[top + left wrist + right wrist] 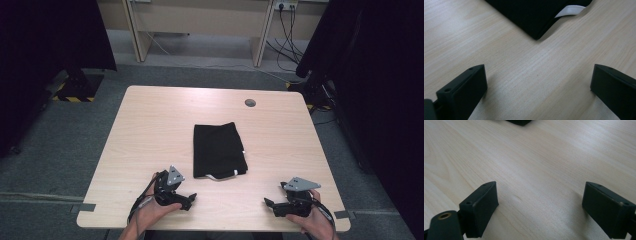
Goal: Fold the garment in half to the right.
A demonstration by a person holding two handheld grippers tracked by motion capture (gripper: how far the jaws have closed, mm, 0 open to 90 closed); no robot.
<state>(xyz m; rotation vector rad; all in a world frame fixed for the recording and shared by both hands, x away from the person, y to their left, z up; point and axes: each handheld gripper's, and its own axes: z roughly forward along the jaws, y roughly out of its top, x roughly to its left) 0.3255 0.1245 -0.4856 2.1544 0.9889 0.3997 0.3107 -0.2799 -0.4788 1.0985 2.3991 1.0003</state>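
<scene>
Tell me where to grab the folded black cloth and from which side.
Take the folded black cloth at its near left corner, coming from the near side with the left hand-held gripper. That corner lies flat, closest to the open jaws.

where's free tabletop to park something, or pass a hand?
Bare wood on both sides of the folded black cloth, out to the table edges, and behind it up to the grey grommet. Tightest along the near edge: left gripper, right gripper.
</scene>
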